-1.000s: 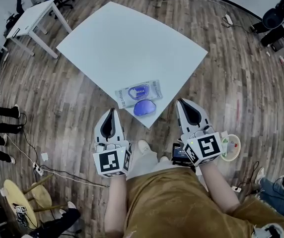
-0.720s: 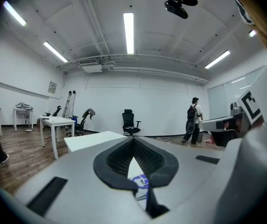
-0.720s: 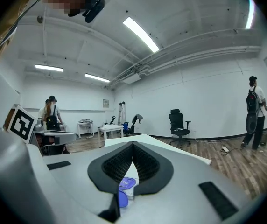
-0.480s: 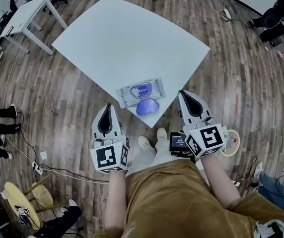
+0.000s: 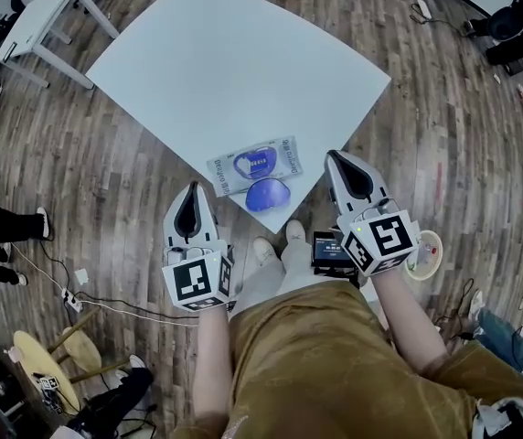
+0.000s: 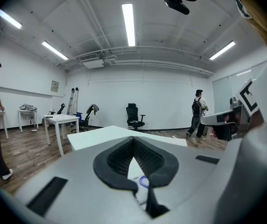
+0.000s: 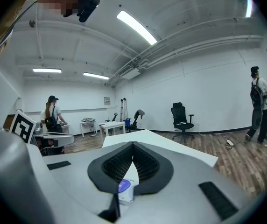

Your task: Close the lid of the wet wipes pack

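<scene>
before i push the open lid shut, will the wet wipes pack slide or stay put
The wet wipes pack looks like a flat soft pouch, so it probably flexes under pressure. The white table looks smooth, so a sideways push may slide it. The open blue lid lies flat beside it and likely hinges over easily.

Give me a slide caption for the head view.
Pale flat wet wipes pack, blue oval lid open, at the corner of the white table; left gripper and right gripper shut, short of it.
</scene>
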Available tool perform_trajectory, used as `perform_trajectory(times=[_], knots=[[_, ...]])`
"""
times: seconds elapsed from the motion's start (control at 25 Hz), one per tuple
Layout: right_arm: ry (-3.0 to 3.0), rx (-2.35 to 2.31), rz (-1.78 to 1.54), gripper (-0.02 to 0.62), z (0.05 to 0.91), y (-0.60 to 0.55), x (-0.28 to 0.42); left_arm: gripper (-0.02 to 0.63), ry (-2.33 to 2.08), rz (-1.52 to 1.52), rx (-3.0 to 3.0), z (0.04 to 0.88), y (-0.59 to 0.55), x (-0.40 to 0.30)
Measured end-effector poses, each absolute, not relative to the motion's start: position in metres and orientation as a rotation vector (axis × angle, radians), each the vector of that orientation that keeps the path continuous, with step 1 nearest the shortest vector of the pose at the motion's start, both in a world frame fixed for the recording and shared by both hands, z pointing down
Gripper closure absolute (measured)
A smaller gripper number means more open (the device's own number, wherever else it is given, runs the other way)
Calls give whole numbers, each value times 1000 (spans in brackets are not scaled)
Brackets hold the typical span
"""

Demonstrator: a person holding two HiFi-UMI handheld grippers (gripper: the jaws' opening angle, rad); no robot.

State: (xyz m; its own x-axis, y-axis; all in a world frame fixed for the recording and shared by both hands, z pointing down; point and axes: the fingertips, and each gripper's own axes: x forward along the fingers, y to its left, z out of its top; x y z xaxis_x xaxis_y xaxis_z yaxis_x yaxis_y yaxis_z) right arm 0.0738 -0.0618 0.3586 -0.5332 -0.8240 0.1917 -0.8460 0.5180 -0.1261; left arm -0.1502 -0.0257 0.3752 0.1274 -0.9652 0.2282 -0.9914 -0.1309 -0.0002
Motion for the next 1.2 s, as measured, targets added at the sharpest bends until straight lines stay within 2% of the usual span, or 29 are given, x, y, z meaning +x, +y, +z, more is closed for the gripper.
perform_trajectory(times=[1.2], knots=[[-2516,1279,433,589,457,-65,59,604,-1847,479,2141,469,-31,-144]])
